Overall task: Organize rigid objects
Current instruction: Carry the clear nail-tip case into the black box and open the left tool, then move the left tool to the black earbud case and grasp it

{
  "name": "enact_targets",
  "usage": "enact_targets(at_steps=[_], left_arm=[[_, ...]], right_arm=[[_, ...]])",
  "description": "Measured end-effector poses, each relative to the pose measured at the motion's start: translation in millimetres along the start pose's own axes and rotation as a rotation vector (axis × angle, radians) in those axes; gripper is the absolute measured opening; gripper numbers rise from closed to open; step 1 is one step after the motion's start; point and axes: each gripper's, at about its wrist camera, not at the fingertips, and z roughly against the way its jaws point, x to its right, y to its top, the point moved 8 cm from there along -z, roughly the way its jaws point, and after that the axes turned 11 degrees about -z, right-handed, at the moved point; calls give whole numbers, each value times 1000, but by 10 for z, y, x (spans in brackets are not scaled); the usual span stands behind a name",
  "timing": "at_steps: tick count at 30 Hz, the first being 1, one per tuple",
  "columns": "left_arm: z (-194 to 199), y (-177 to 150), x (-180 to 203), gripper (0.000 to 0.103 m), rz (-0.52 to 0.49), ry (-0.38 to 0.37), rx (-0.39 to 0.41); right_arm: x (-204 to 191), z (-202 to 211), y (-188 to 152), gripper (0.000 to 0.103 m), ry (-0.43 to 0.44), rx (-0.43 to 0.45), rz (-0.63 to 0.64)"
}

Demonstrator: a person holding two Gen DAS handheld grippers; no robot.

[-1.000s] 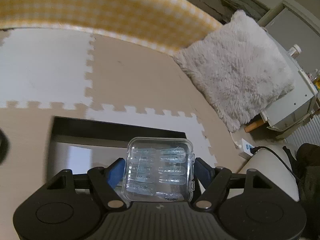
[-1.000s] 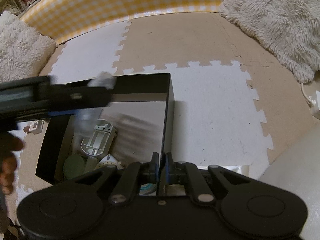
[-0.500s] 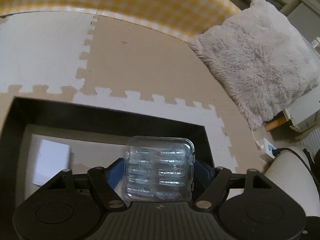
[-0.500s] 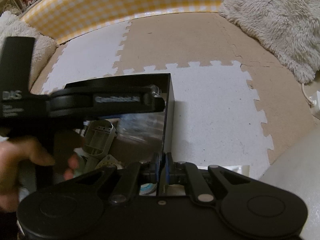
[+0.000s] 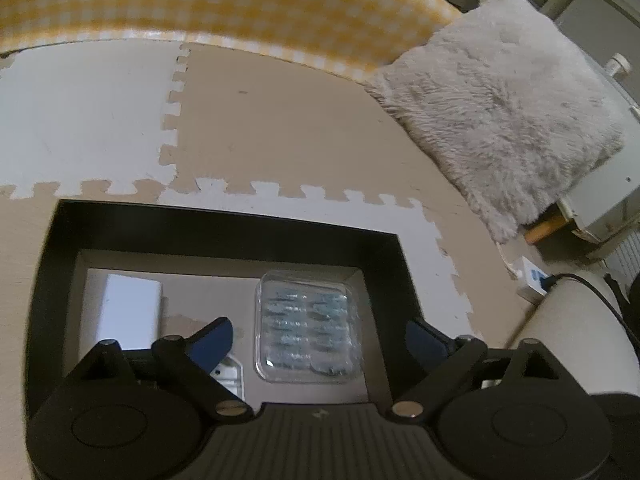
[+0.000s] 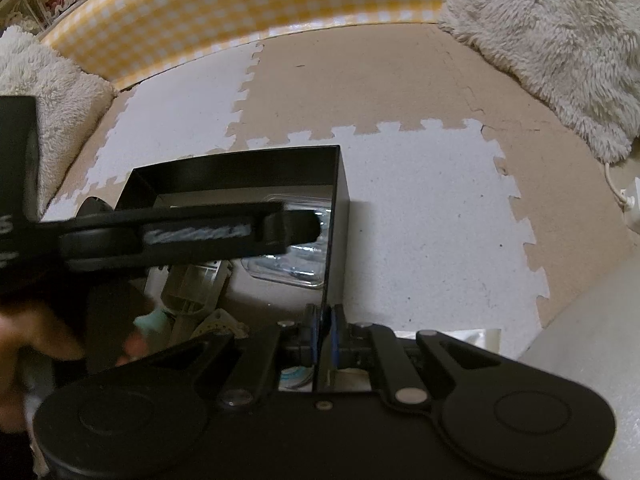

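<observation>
A clear plastic case (image 5: 308, 328) with small parts inside lies flat on the floor of the black box (image 5: 224, 224), by its right wall. My left gripper (image 5: 320, 340) hovers over it; its jaws are opening, the blue pads stand wide on either side and touch nothing. In the right wrist view the case (image 6: 296, 268) shows partly behind the left gripper's body (image 6: 180, 236), which a hand (image 6: 24, 340) holds. My right gripper (image 6: 325, 334) is shut on the box's thin right wall (image 6: 340, 200).
Inside the box also lie a white block (image 5: 128, 308), a grey-white plastic frame (image 6: 196, 292) and a teal piece (image 6: 154, 320). The box rests on foam puzzle mats (image 6: 420, 208). A fluffy cushion (image 5: 500, 112), a yellow checked barrier (image 5: 200, 8) and a plugged-in adapter (image 5: 530, 280) surround it.
The left gripper came over the box and sank a little, then spread its jaws; the clear case left the pads and now lies in the box. The right gripper has kept still.
</observation>
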Motion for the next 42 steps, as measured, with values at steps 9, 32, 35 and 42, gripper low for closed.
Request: enact_targets(at_steps=[9,32,35,42], left_arm=[[421,-37,32,100,-30,6,20],[1317,-302,124,103,-179,22,56],[1412,-325,82,103,-185,40,68],[1602,-313,-196,103,-186,133,122]], right_arm=[[8,-1,-12,8,4,-1,-5],[1,9,-28,8,-3,0,8],[0,9,-28,7,-4,0,8],[4,9,-31,8,-5,0,11]])
